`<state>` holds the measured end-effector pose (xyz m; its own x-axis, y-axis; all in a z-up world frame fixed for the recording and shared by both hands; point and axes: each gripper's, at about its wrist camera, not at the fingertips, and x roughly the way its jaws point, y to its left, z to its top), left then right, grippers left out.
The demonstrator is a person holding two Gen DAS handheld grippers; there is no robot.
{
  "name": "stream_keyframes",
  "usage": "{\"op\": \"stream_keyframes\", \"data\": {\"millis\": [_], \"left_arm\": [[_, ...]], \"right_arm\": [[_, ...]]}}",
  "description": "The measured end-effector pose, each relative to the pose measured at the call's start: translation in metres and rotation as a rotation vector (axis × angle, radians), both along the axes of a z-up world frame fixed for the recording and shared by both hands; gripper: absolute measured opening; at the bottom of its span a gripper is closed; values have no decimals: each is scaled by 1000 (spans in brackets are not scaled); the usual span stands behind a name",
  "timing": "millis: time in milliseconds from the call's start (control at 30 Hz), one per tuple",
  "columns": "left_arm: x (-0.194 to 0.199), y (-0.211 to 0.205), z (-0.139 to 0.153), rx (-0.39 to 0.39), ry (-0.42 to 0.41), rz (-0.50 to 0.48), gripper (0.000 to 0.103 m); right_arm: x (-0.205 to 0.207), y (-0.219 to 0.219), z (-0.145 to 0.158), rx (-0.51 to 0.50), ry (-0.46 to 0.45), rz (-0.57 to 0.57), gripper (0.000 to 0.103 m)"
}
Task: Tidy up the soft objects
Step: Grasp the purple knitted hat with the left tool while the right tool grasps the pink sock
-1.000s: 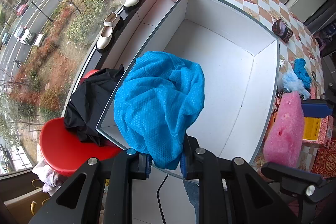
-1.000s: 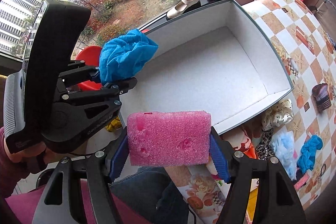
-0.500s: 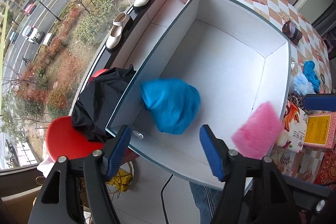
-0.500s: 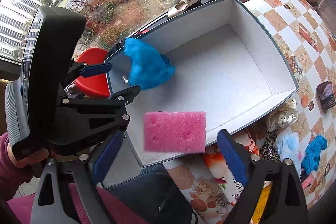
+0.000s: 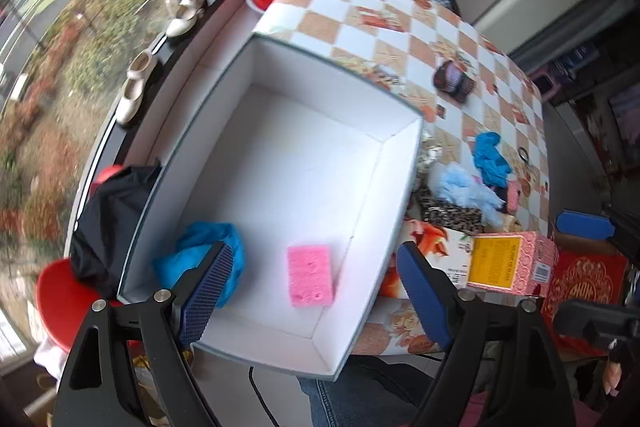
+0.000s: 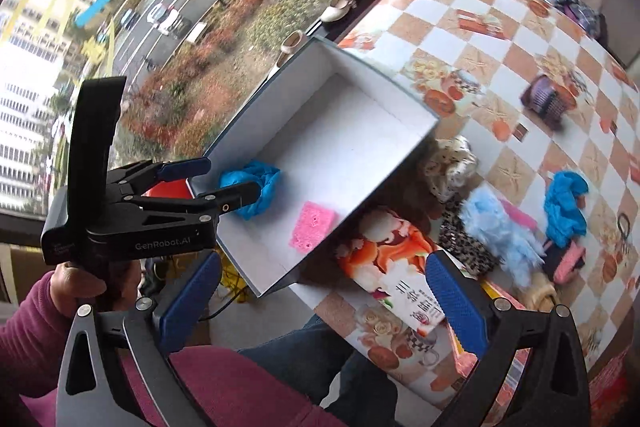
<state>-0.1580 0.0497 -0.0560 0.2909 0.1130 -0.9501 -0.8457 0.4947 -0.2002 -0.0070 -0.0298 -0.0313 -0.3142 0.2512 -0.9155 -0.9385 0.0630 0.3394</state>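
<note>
Step now: Two soft things lie in the white box point(image 5: 304, 163). Both grippers are empty, so this looks like the gap between one drop and the next pick.
Left gripper point(image 5: 312, 283): Its fingers are wide apart and hold nothing. It hangs over the near end of the white box.
Right gripper point(image 6: 320, 291): Its fingers are wide apart too, with nothing between them. It is above the near edge of the surface point(image 6: 500, 27), just beside the white box.
White box: It is open on top and sits at the window end of the checkered surface.
Blue cloth point(image 5: 208, 255): It is bunched up in the near left corner of the white box.
Pink sponge point(image 5: 310, 275): It lies flat on the floor of the white box, near the blue cloth but not touching it.
Rest of the box: The far part is bare white floor, with lots of room.
Still outside: A fluffy light blue thing point(image 6: 496, 227), a second blue cloth point(image 6: 564, 207) and a leopard print cloth point(image 6: 464, 243) lie in a heap on the surface, just beside the white box. A dark hair clip point(image 6: 546, 101) sits farther off.
Next move, a guess: A gripper would need to swing away from the white box to the heap, go down over one soft thing and pinch it.
Watch out: The heap is tangled, so one pinch may lift two things.
</note>
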Motion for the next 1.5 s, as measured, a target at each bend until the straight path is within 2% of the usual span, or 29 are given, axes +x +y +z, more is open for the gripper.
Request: {"op": "stream_keyframes", "data": {"millis": [133, 267, 367, 433, 533, 633, 800, 1033, 1133, 1200, 1333, 1400, 1500], "left_arm": [[63, -8, 10, 17, 1, -159, 87], [107, -7, 11, -10, -5, -249, 87], [130, -5, 6, -53, -11, -285, 87], [141, -1, -3, -108, -11, -292, 87], [161, 3, -18, -170, 19, -302, 87], [177, 7, -30, -191, 61, -295, 87], [206, 16, -39, -184, 93, -279, 87], [244, 30, -39, -140, 129, -234, 87], [271, 42, -50, -102, 154, -229, 87], [289, 51, -61, -82, 174, -228, 87], [325, 68, -84, -73, 190, -223, 87], [342, 75, -95, -43, 215, -221, 87], [364, 83, -112, -9, 256, -223, 87]], "right_arm": [[71, -30, 10, -6, 3, -224, 102], [139, -61, 7, -41, -22, -441, 102], [182, -86, -11, -99, -51, -584, 102], [205, -104, -28, -153, -64, -668, 102], [226, -128, -56, -212, -35, -768, 102], [234, -139, -81, -258, -12, -802, 102], [245, -123, -126, -320, 12, -760, 102], [260, -77, -186, -382, 49, -647, 102], [270, -69, -206, -408, 28, -634, 102], [287, -80, -209, -412, -28, -684, 102], [333, -131, -199, -425, -108, -864, 102], [345, -149, -193, -410, -111, -886, 102], [346, -160, -187, -366, -67, -867, 102]]}}
